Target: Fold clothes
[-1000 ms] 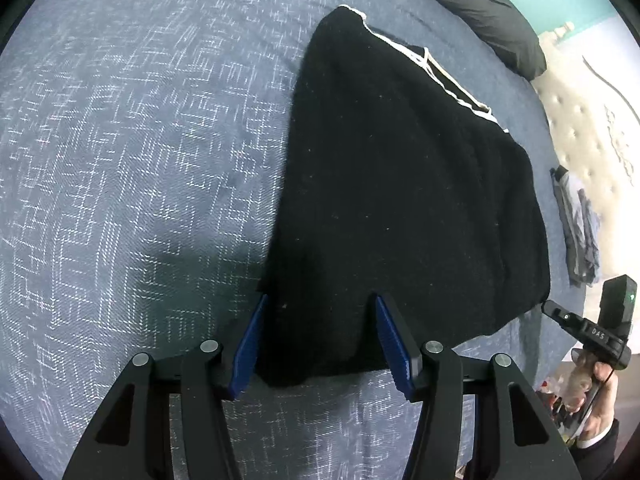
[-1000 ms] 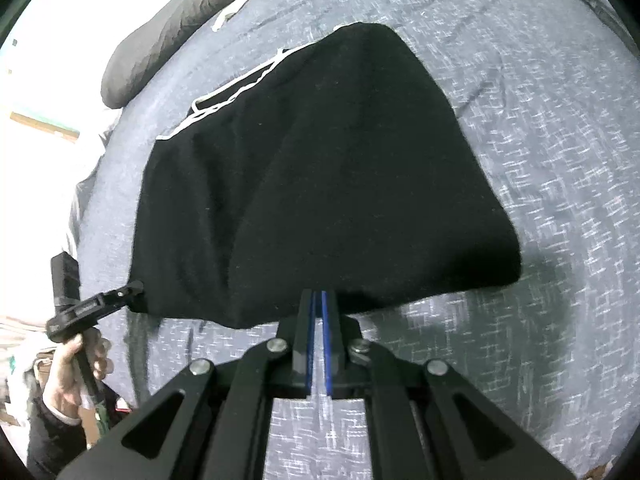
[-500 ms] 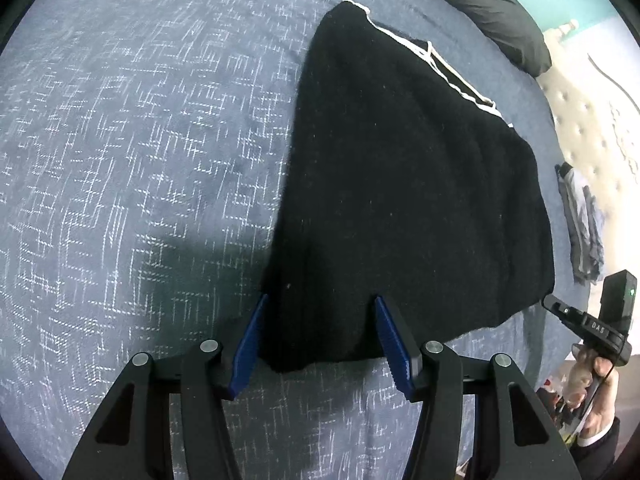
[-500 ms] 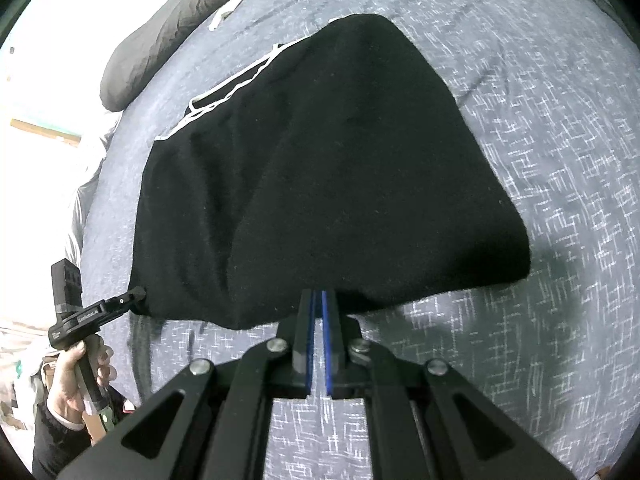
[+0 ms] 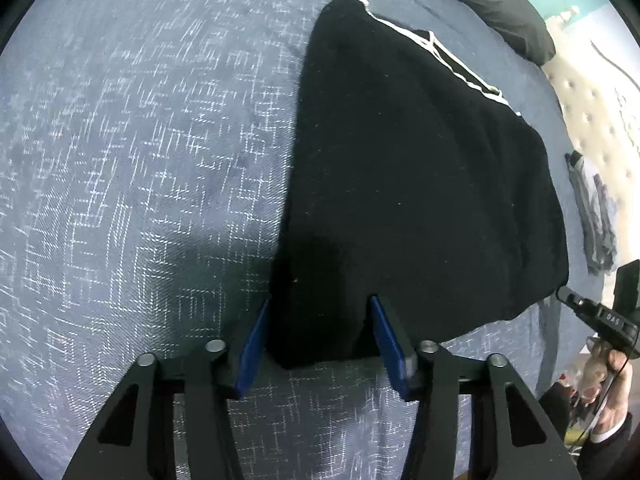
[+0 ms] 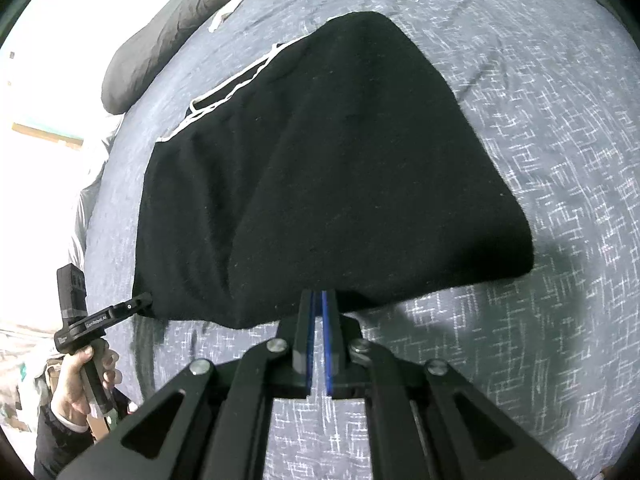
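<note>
Now, taken from the grippers outward:

Left gripper (image 5: 320,332): fingers spread wide, the blue pads on either side of the near corner of the black garment (image 5: 420,184). The cloth sits between them but they are not closed on it.

Right gripper (image 6: 319,312): the blue pads are drawn nearly together at the garment's near edge. It looks as if a thin bit of hem is nipped between them, though the tips meet the dark cloth and I cannot tell for sure.

Garment: lies flat on the blue patterned bedspread (image 5: 140,180), already doubled over, with a white cord trim (image 6: 224,92) along its far side. Each gripper is at one of the two near corners, well apart from the other.

Step in hand: judged as getting both near corners secured before lifting the near edge over toward the far edge.

Doing it well, left: close the pads fully on the corner, catching all the layers, not just the top one. A shallow bite on thick knit will probably slip.

Doing it well, right: check the hold by a small lift before committing.

Doing it well, both: raise the two corners together and level, keeping the edge taut between them so the fold line stays straight.

Risk: uneven lift would skew the fold or drag the lower layer across the bedspread.

Surroundings: a dark pillow (image 6: 160,40) lies at the head of the bed, clear of the fold path.
</note>
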Action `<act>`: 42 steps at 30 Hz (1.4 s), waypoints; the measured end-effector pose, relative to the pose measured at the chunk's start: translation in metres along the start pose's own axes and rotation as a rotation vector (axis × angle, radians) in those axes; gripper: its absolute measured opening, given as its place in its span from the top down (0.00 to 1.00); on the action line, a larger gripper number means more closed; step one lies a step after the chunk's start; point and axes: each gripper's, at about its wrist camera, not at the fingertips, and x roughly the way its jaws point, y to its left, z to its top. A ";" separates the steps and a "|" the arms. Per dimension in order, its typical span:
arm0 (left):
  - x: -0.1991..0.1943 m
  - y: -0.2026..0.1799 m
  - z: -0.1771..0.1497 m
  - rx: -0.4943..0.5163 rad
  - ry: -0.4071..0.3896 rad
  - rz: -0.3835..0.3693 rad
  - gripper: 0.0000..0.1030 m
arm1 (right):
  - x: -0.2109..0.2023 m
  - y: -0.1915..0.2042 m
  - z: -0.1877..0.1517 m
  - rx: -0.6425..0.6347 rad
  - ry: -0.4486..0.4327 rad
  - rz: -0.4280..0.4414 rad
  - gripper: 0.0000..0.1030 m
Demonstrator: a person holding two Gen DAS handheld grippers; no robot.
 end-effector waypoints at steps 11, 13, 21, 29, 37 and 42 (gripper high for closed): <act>-0.018 -0.013 0.000 0.024 -0.033 -0.011 0.86 | -0.004 -0.009 -0.002 0.010 -0.016 0.016 0.98; -0.024 -0.015 0.000 0.028 -0.041 -0.014 0.88 | -0.006 -0.011 -0.003 0.009 -0.022 0.019 0.98; -0.054 -0.029 -0.005 0.074 -0.087 -0.024 0.90 | -0.012 -0.019 -0.004 0.016 -0.039 0.046 0.98; -0.058 -0.094 0.014 0.157 -0.132 -0.009 0.91 | -0.019 -0.029 -0.006 0.033 -0.061 0.076 0.98; -0.068 -0.154 0.022 0.242 -0.156 0.005 0.92 | -0.028 -0.047 -0.009 0.068 -0.089 0.127 0.98; -0.070 -0.207 0.026 0.310 -0.164 -0.001 0.92 | -0.034 -0.061 -0.011 0.092 -0.108 0.161 0.98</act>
